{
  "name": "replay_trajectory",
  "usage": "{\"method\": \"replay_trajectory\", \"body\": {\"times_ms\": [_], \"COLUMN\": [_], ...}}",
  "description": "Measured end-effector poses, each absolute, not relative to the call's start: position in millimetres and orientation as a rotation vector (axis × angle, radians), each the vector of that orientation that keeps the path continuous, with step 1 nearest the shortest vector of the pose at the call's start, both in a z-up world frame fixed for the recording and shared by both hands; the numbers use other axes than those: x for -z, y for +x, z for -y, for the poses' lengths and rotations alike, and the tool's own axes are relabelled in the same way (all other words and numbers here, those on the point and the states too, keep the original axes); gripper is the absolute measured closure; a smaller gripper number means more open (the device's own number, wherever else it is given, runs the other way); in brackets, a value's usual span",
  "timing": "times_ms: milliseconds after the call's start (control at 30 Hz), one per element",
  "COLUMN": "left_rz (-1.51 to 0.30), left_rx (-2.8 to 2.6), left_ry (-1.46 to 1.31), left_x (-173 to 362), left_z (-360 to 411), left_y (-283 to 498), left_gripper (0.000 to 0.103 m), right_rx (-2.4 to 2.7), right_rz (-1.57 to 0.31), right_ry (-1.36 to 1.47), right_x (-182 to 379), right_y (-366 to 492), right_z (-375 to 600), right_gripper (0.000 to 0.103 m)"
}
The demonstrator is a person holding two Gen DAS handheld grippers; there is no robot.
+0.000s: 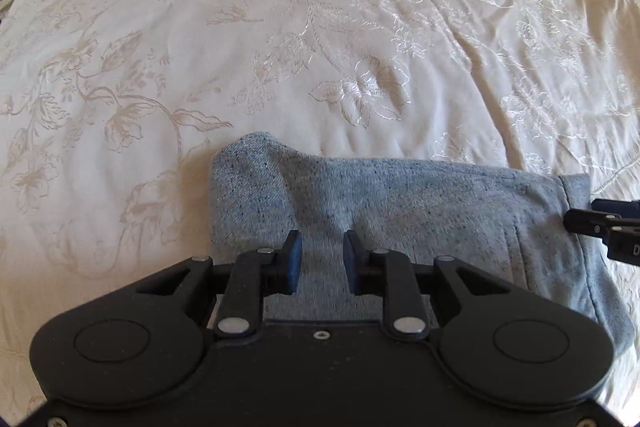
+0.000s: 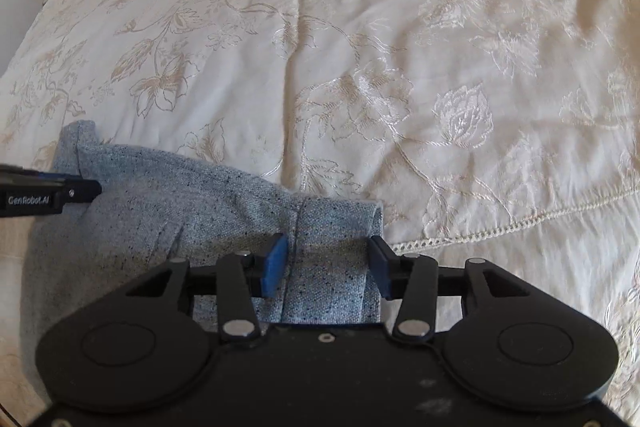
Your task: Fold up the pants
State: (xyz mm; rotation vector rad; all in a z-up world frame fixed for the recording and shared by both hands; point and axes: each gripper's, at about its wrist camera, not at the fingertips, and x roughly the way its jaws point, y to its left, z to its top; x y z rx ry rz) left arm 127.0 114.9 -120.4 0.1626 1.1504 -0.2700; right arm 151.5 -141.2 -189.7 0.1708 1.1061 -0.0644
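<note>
Here, pants [image 2: 192,211] under parted right gripper [image 2: 328,247].

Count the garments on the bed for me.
1: light blue speckled denim pants, folded, lying on the cream embroidered bedspread directly under both grippers. Anything beneath the pants or behind the cameras is hidden.

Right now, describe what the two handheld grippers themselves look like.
Both the left gripper and right gripper are matte black plastic, with a wide body, two round embossed discs, linkage arms on silver pivot pins and blue finger pads. White lettering reading GenRobot.AI shows on the left gripper's side in the right wrist view. No cables or sleeves are visible.
</note>
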Motion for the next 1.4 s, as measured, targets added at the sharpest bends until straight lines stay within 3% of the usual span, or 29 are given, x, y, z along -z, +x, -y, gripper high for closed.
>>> {"method": "replay_trajectory", "body": {"times_ms": [267, 500, 667, 933, 1200, 1300, 1400], "left_rz": [-1.240, -1.295, -1.325, -1.222, -1.280, -1.313, -1.303], "left_rx": [0.302, 0.225, 0.211, 0.187, 0.205, 0.217, 0.196], "left_ry": [0.185, 0.175, 0.093, 0.061, 0.056, 0.068, 0.073], "left_x": [121.9, 151.2, 145.7, 111.7, 135.5, 151.5, 159.1], "left_z": [-117.8, -119.8, -132.2, -160.4, -169.2, -166.8, -167.7], "left_y": [50.6, 42.9, 50.2, 51.6, 79.2, 85.1, 90.2], "left_gripper": [0.065, 0.052, 0.051, 0.051, 0.051, 0.045, 0.026], "right_rx": [-0.001, 0.027, 0.082, 0.073, 0.106, 0.096, 0.080], "right_rz": [-1.057, -1.178, -1.195, -1.158, -1.089, -1.102, -1.123], "right_ry": [0.092, 0.017, 0.023, 0.108, 0.259, 0.328, 0.368], "right_x": [149.7, 180.7, 187.2, 172.3, 167.1, 178.1, 194.1], "right_y": [84.7, 44.3, 45.4, 44.0, 59.0, 70.8, 81.3], "right_z": [117.6, 92.1, 83.1, 99.6, 138.1, 148.1, 159.1], "right_gripper": [0.055, 0.055, 0.054, 0.054, 0.054, 0.054, 0.054]}}
